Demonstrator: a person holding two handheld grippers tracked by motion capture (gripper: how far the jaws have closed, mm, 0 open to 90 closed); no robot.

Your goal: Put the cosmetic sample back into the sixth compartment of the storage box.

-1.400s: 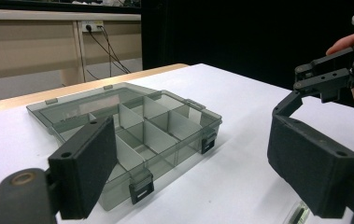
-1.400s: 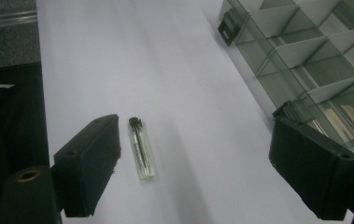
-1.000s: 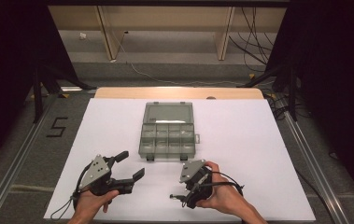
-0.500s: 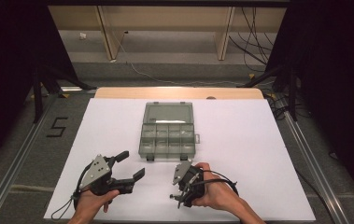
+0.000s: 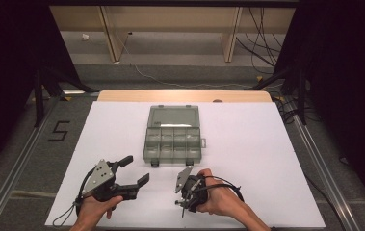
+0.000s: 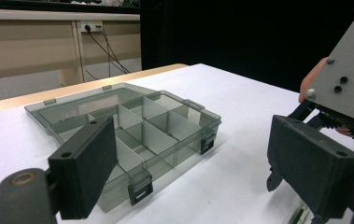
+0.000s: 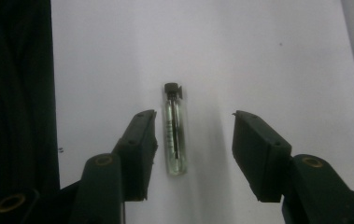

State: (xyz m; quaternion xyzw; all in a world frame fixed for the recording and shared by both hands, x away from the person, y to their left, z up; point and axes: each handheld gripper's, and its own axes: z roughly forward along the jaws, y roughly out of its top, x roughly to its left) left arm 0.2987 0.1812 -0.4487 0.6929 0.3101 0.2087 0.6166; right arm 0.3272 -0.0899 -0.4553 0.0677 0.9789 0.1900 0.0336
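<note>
A small glass vial point(image 7: 174, 135) with a black cap lies flat on the white table point(image 5: 267, 159), near the front edge. My right gripper point(image 7: 193, 149) points straight down over it, open, with the vial between the jaws and closer to the left one. In the high view the right gripper point(image 5: 186, 195) is held by a hand at front centre. My left gripper point(image 5: 136, 169) hovers open at front left with nothing in it, aimed at a clear grey compartment box point(image 5: 174, 137). The box point(image 6: 132, 126) has its lid open and its compartments look empty.
The right gripper's grey plate point(image 6: 347, 79) stands close at the right of the left gripper view. The table's front edge runs just behind both hands. A wooden strip point(image 5: 185, 95) borders the far edge, with dark curtains and cables beyond.
The right gripper has shifted slightly left and toward the front edge, tipping down over the table. The left gripper and the box have stayed put.
</note>
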